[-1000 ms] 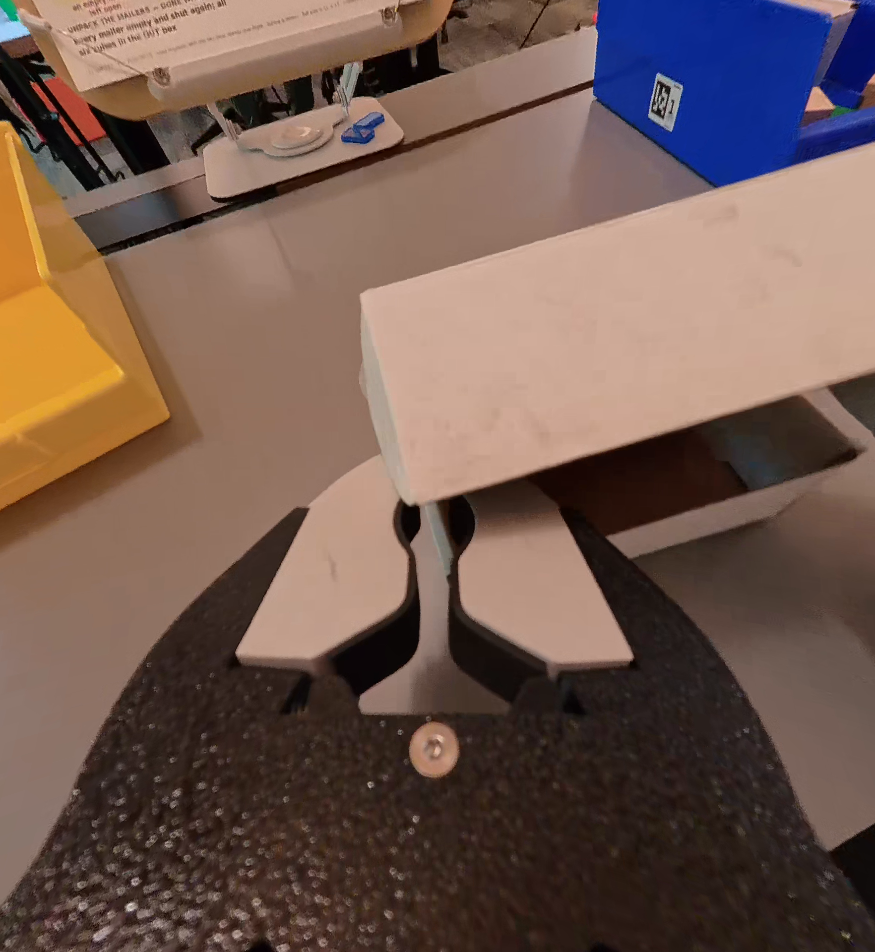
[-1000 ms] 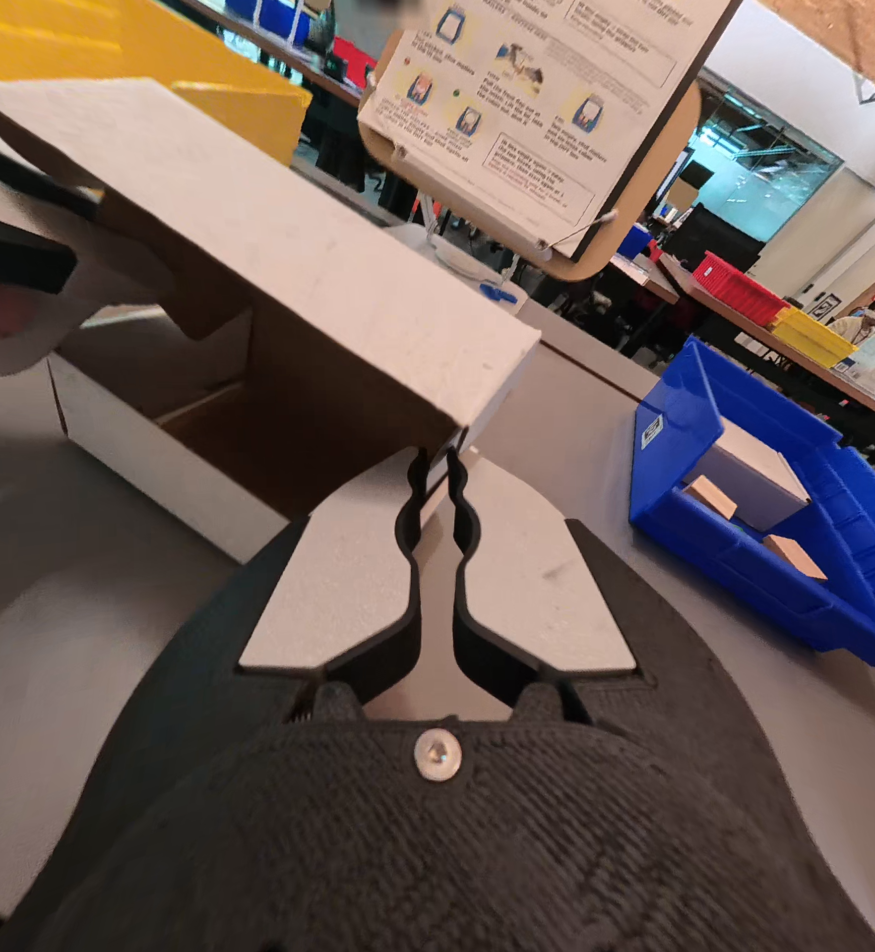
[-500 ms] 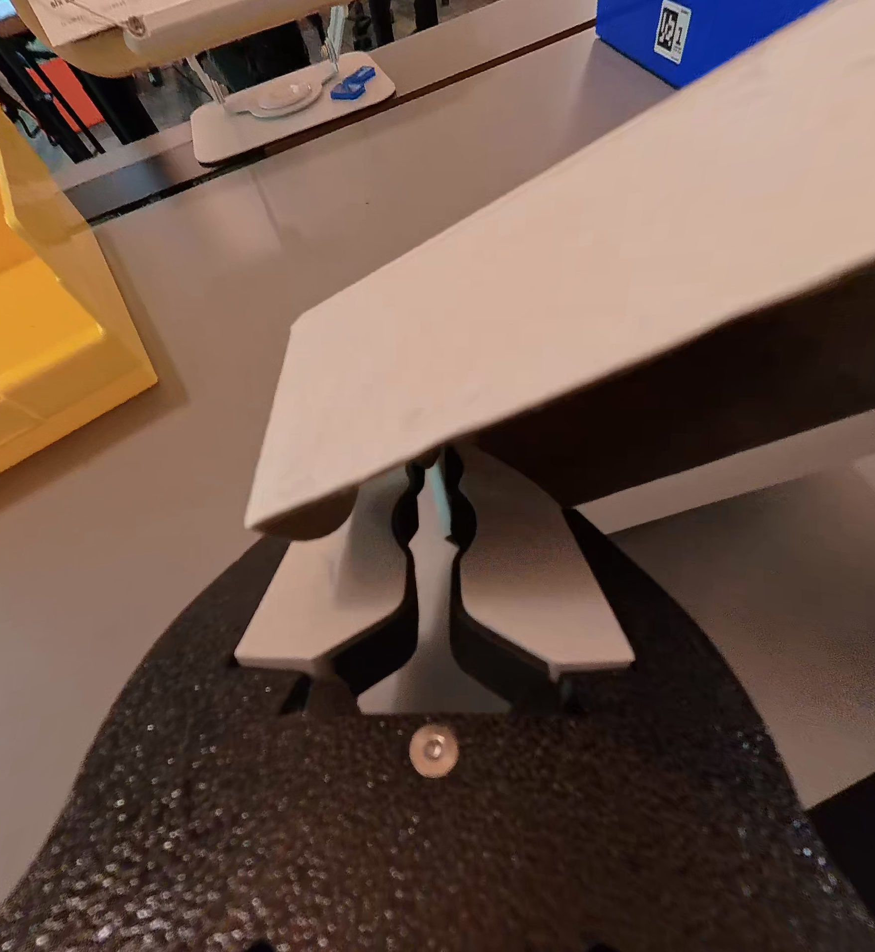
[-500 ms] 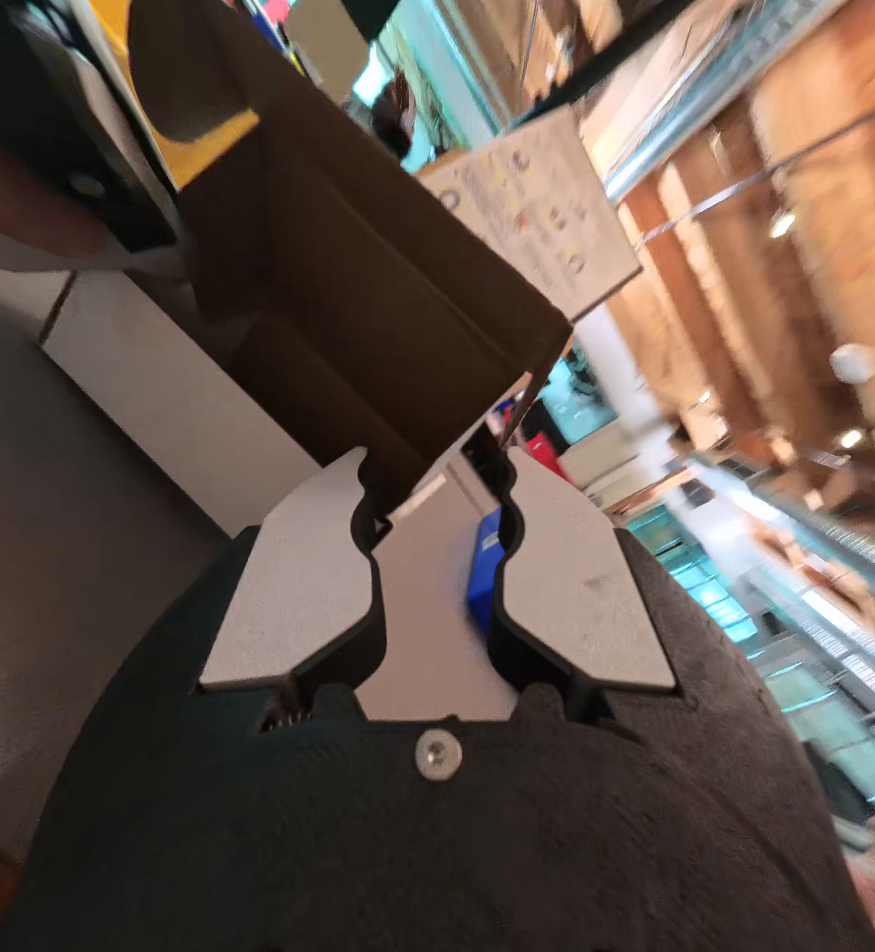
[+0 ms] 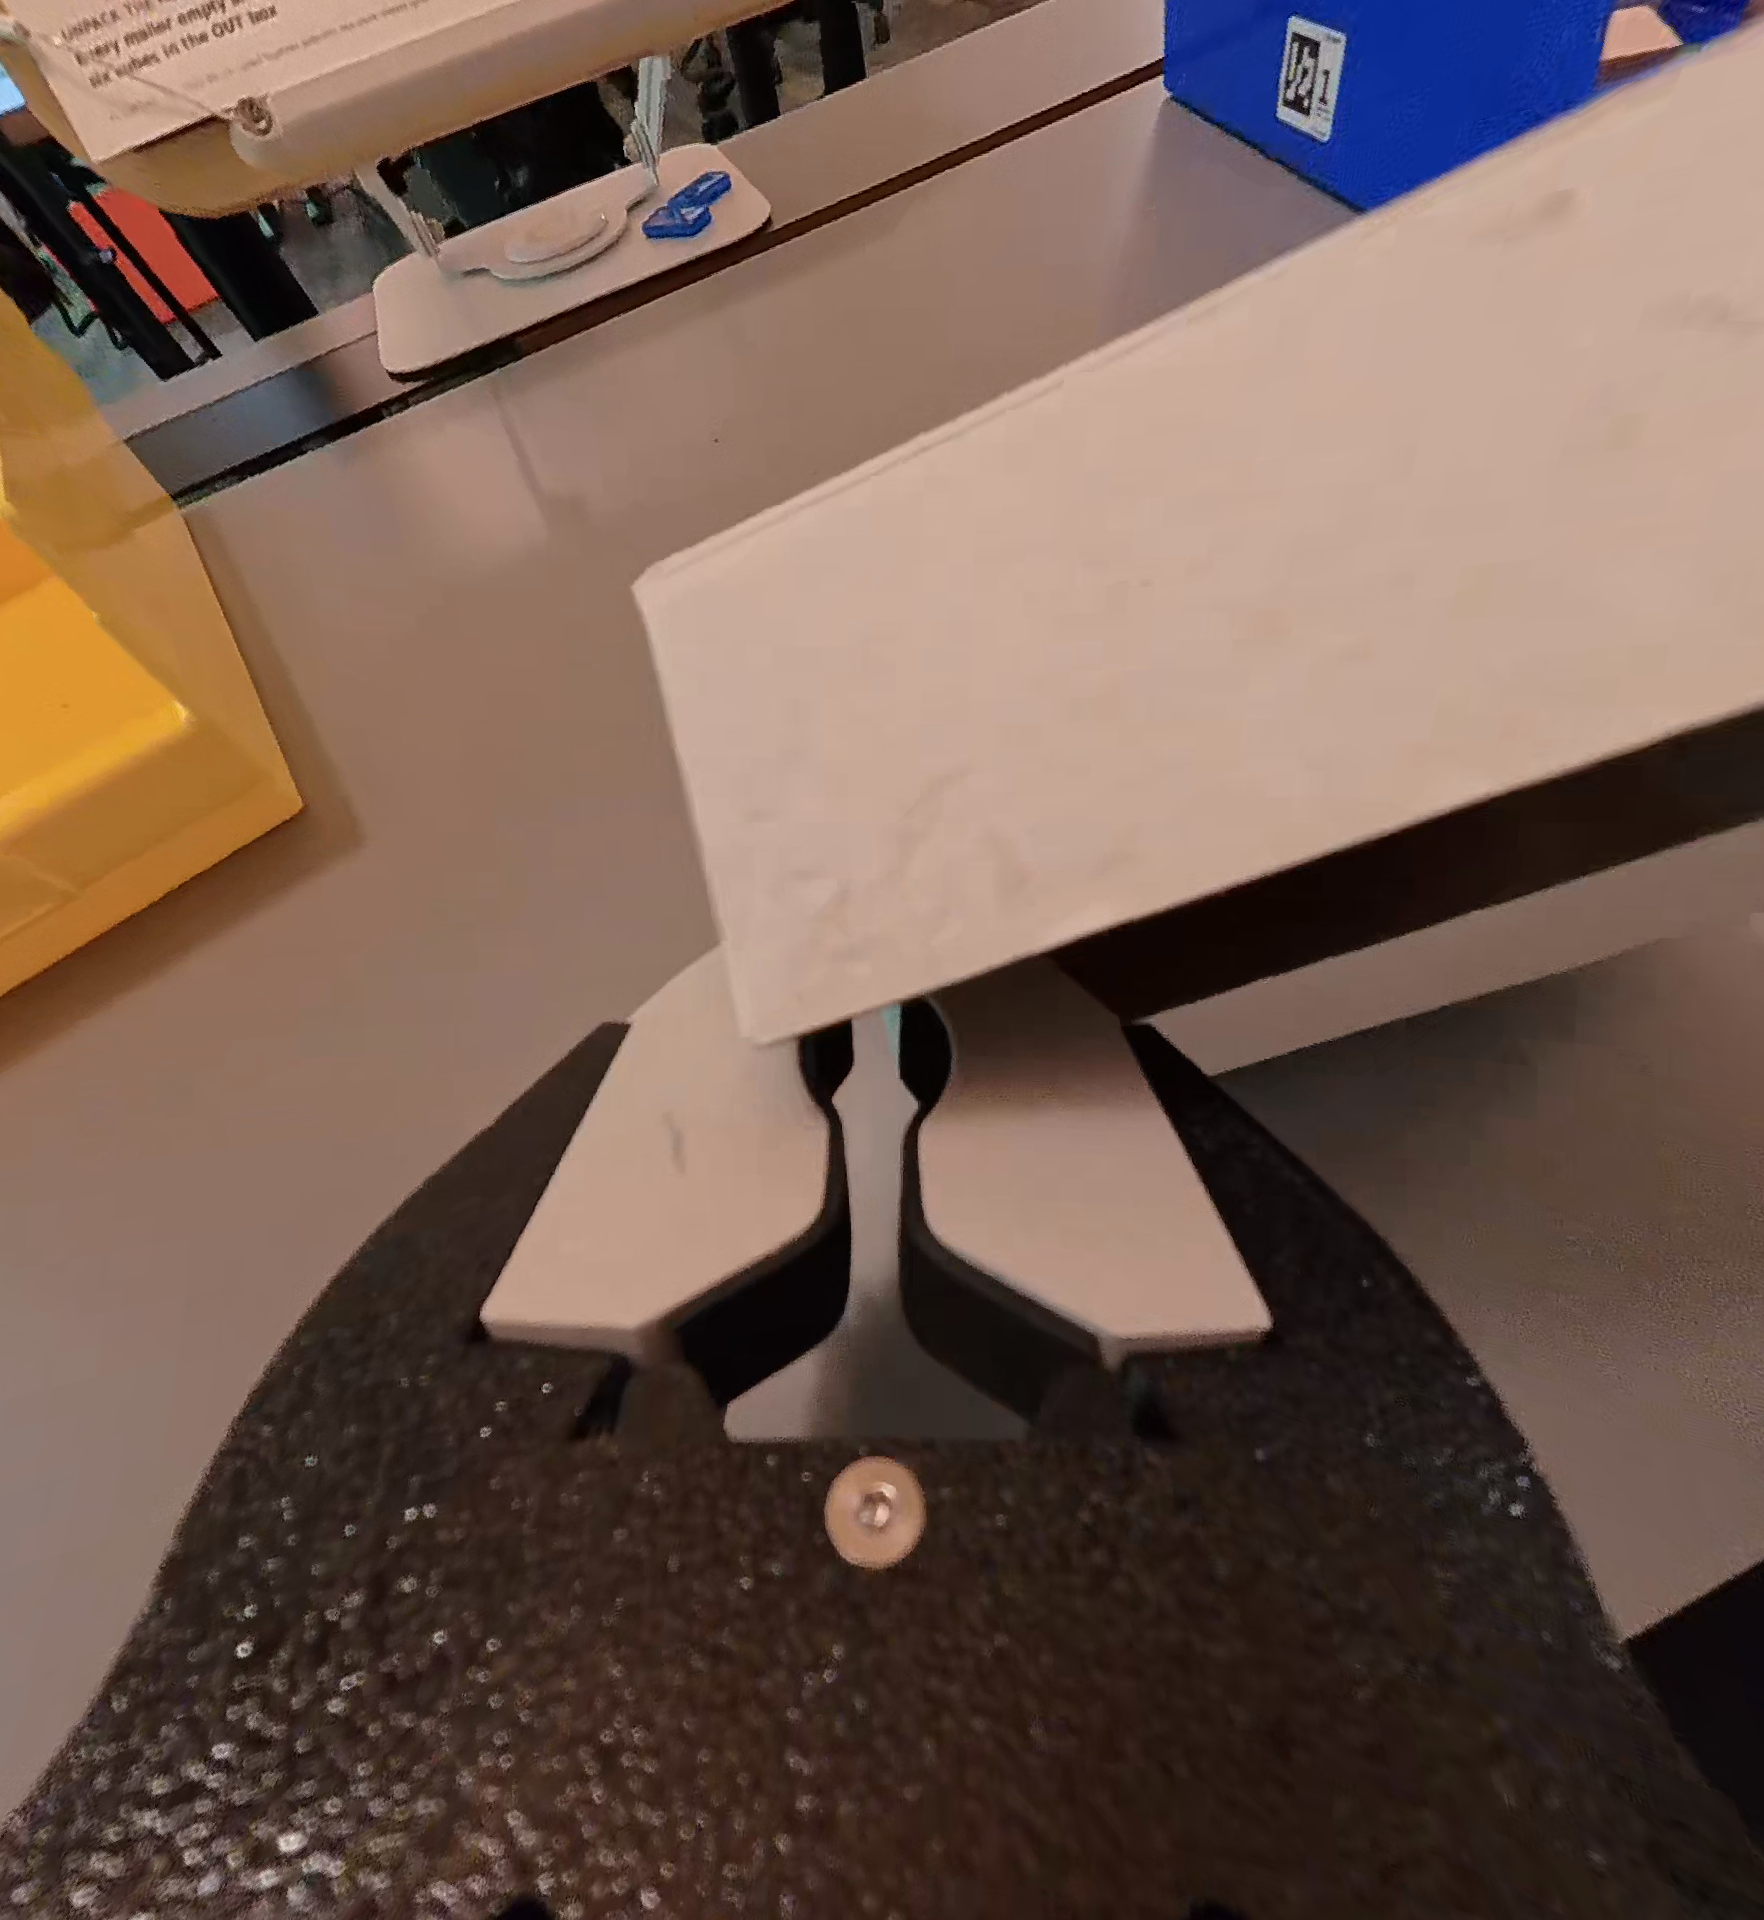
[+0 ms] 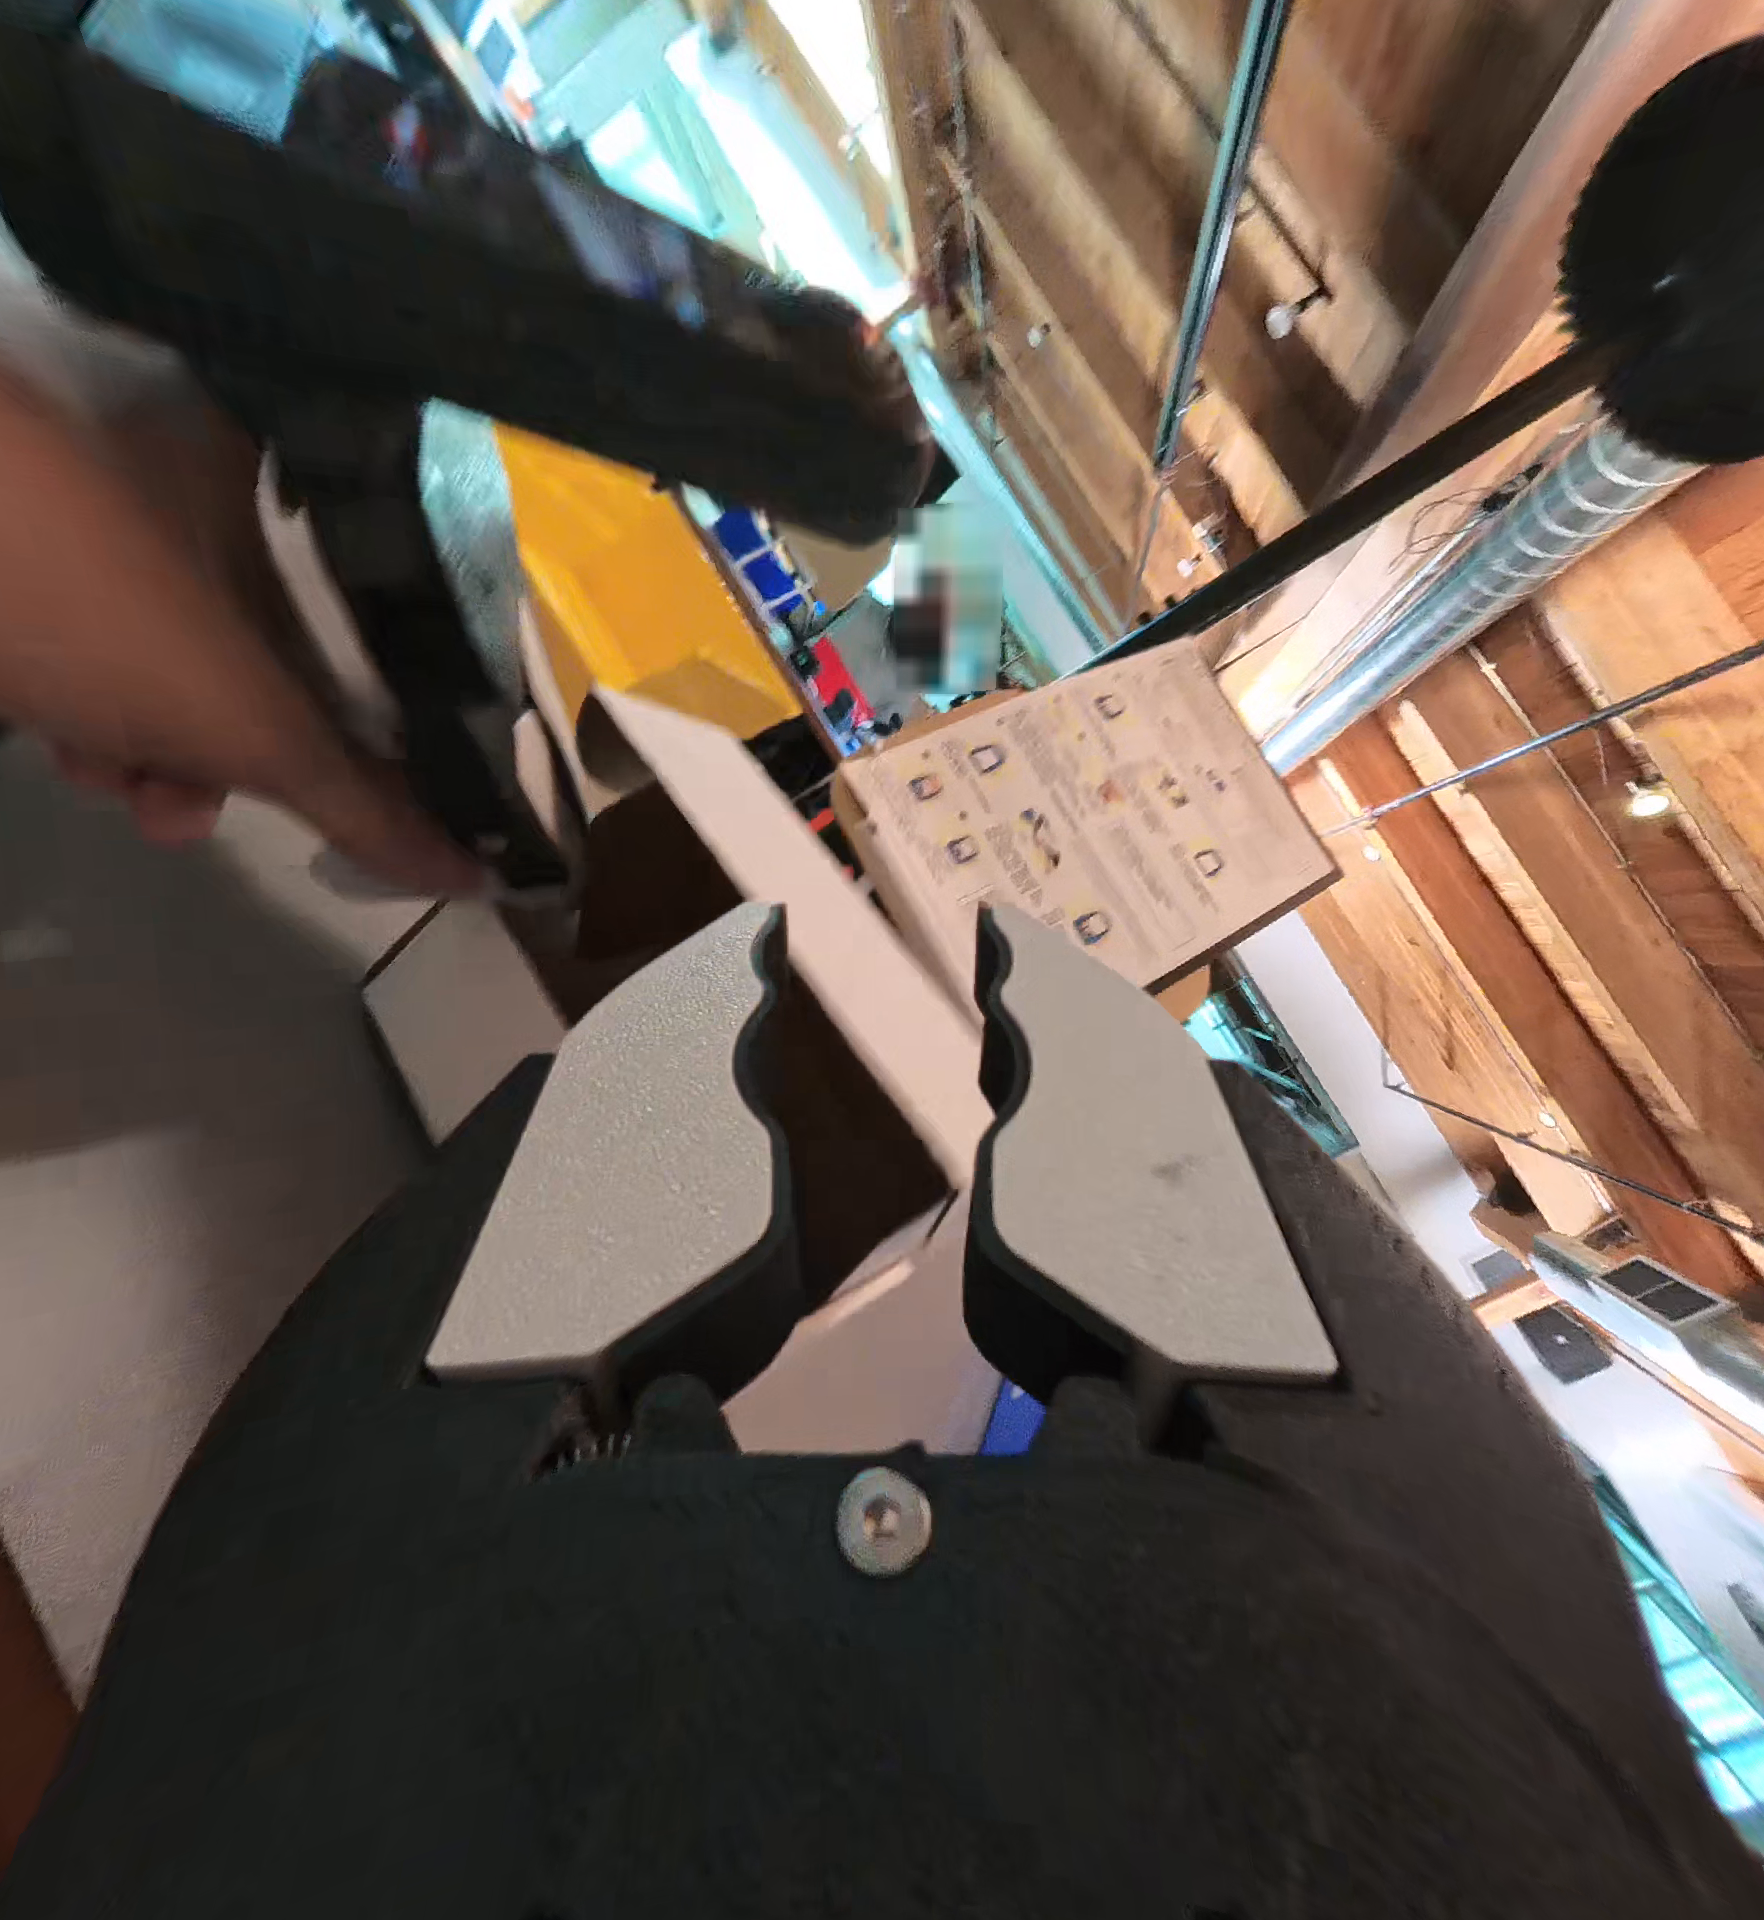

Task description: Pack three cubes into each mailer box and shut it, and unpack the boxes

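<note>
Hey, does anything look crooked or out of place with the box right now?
The mailer box has its lid raised at a slant, not shut. The left gripper pinches the lid's corner; the right gripper is open around its edge. Nothing looks damaged or spilled.

My right gripper (image 6: 878,1023) let go of the mailer lid (image 6: 816,935); jaws now spread, rolled sideways. Lid raised higher off the box.
</note>
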